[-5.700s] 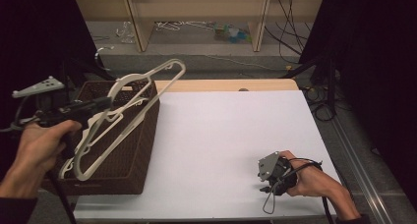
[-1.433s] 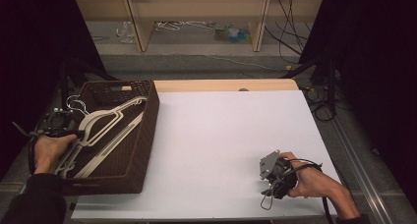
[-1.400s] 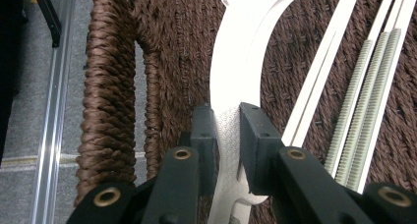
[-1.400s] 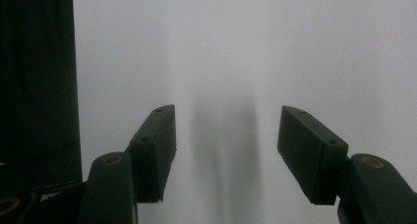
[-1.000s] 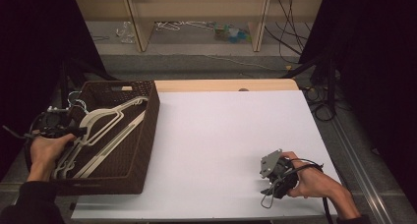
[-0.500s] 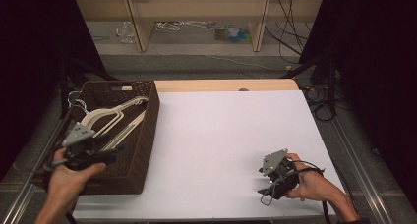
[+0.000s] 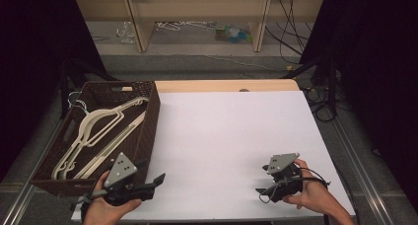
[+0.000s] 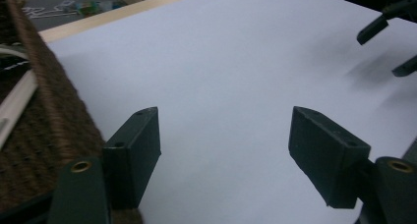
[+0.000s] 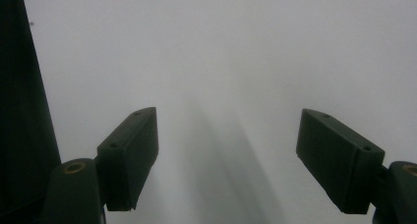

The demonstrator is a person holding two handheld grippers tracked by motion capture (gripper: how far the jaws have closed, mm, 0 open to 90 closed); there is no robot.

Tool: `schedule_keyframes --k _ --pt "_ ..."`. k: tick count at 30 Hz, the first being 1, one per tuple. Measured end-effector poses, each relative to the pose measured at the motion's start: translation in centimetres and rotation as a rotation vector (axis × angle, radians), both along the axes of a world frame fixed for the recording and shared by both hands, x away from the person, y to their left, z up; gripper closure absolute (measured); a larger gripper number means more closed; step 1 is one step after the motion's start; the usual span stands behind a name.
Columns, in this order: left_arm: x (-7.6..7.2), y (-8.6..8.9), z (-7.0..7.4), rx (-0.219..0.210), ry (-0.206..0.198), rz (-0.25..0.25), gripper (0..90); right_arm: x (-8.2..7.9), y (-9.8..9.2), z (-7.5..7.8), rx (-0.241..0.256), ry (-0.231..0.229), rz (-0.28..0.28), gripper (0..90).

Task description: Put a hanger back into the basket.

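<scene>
Hangers (image 7: 96,136) lay piled in the brown basket (image 7: 148,131) at the table's (image 7: 231,131) left side; my left tongs (image 7: 154,179) hovered just beside its near corner, jaws wide apart and empty; my right tongs (image 7: 262,193) rested low over the white tabletop, likewise spread wide, gripping nothing.

No legible text or labels
</scene>
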State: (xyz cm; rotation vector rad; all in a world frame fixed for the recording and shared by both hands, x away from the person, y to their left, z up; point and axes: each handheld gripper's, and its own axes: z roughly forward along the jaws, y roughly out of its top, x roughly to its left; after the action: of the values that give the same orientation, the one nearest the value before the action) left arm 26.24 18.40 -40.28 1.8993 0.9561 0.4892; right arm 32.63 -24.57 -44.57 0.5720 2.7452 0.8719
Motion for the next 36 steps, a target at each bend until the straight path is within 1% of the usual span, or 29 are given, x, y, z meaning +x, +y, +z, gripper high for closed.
schedule_keyframes --k 1,3,4,5,6,7,8,10,12,14,15,16,18,22,23,24,25,26,27,28,29,31,36 --pt "-0.2 -0.3 -0.3 0.003 -0.002 -0.004 27.2 -0.2 -0.1 0.0 0.014 -0.011 -0.012 24.9" --pt "-0.3 -0.6 -0.9 -0.007 -0.011 -0.026 26.4 -0.8 -0.1 0.1 0.045 -0.033 -0.054 24.2" --pt "-0.5 -0.7 -1.0 -0.006 -0.01 -0.022 26.3 -1.2 -0.1 0.1 0.061 -0.04 -0.076 24.2" --pt "-0.5 -0.8 -1.2 -0.018 -0.012 -0.018 25.8 -1.5 -0.1 0.2 0.072 -0.043 -0.093 24.0" --pt "-0.6 -0.8 -1.4 -0.029 -0.024 -0.018 24.8 -1.8 -0.1 0.3 0.082 -0.059 -0.094 23.5" --pt "-0.7 -0.8 -1.5 -0.035 -0.032 -0.016 24.2 -2.1 -0.1 0.5 0.097 -0.06 -0.11 23.0" --pt "-0.8 -0.7 -1.6 -0.031 -0.043 -0.017 23.7 -2.4 -0.1 0.7 0.115 -0.057 -0.119 22.4" --pt "-0.9 -0.6 -2.0 -0.028 -0.048 -0.013 21.6 -3.0 -0.1 1.0 0.154 -0.083 -0.133 21.3" --pt "-1.0 -0.6 -2.4 -0.041 -0.048 -0.008 19.7 -3.5 -0.2 1.2 0.185 -0.111 -0.158 19.3" --pt "-1.1 -0.5 -2.8 -0.046 -0.052 -0.017 18.6 -4.0 -0.4 1.3 0.223 -0.103 -0.181 18.5" --pt "-1.2 -0.5 -2.9 -0.046 -0.06 -0.017 17.7 -4.1 -0.6 1.3 0.239 -0.117 -0.187 18.2" --pt "-1.2 -0.4 -3.0 -0.043 -0.067 -0.018 17.4 -4.3 -0.7 1.3 0.249 -0.119 -0.195 17.8" --pt "-1.2 -0.3 -3.1 -0.06 -0.062 -0.013 17.2 -4.7 -1.0 1.2 0.259 -0.118 -0.202 17.8" --pt "-1.1 -0.1 -3.2 -0.063 -0.073 -0.011 16.9 -4.9 -1.4 1.1 0.261 -0.14 -0.218 17.8" --pt "-1.0 0.0 -3.2 -0.067 -0.074 -0.013 16.9 -4.9 -1.4 1.1 0.272 -0.13 -0.221 17.8" --pt "-1.0 0.0 -3.2 -0.069 -0.078 -0.01 16.9 -4.9 -1.5 1.1 0.28 -0.134 -0.24 17.8" --pt "-1.1 0.0 -3.1 -0.066 -0.075 0.0 16.9 -4.9 -1.5 1.2 0.285 -0.135 -0.237 17.7" --pt "-1.1 0.1 -3.1 -0.063 -0.08 -0.006 16.9 -4.9 -1.6 1.2 0.289 -0.138 -0.238 17.8" --pt "-1.1 0.1 -3.1 -0.067 -0.075 -0.002 16.9 -4.9 -1.6 1.2 0.294 -0.137 -0.246 17.9" --pt "-1.0 0.2 -3.0 -0.06 -0.082 -0.005 16.9 -4.8 -1.7 1.3 0.295 -0.146 -0.251 17.9" --pt "-1.1 0.2 -3.1 -0.069 -0.078 0.0 16.9 -4.8 -1.7 1.3 0.295 -0.155 -0.249 17.8" --pt "-1.0 0.2 -3.1 -0.074 -0.082 -0.005 16.9 -4.7 -1.7 1.2 0.302 -0.151 -0.245 17.9" --pt "-1.0 0.2 -3.1 -0.071 -0.082 -0.007 17.0 -4.7 -1.7 1.2 0.304 -0.149 -0.244 17.9"
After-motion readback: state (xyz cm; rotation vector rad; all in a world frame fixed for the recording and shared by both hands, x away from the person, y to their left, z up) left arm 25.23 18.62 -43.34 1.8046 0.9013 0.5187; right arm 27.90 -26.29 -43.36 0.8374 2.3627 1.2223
